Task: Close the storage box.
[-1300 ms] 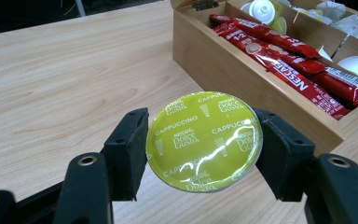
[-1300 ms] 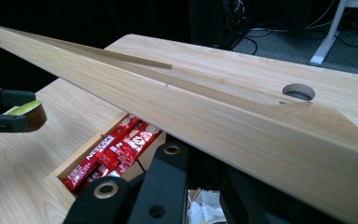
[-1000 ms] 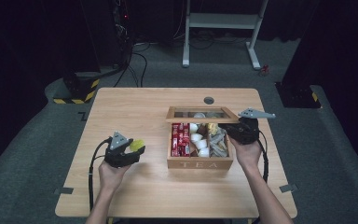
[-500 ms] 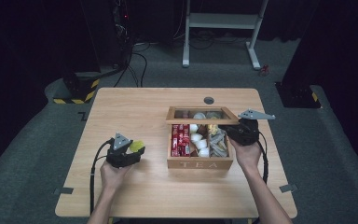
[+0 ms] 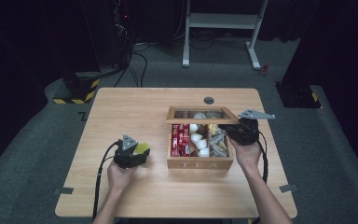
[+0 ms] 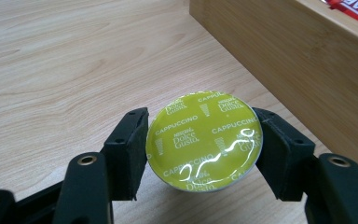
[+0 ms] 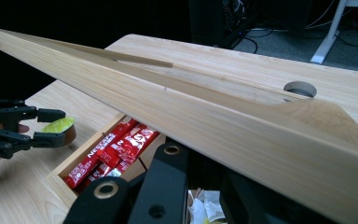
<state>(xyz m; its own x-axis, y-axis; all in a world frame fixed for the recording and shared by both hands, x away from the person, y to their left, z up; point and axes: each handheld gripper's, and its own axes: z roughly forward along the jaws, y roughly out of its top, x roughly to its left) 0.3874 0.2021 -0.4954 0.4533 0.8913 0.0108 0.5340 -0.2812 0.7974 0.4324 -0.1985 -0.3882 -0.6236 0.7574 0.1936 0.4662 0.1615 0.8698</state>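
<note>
Left gripper (image 6: pixel 204 154) clenched on capsule (image 6: pixel 204 141), table just below; right gripper (image 5: pixel 243 130) grips box lid (image 7: pixel 177 100) open; next: set capsule down, release.

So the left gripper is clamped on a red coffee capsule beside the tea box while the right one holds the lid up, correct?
Not quite: the coffee capsule is yellow-green, not red, as the left gripper view shows. The rest stands: the left gripper is clamped on it beside the tea box, and the right gripper holds the lid up.
</note>
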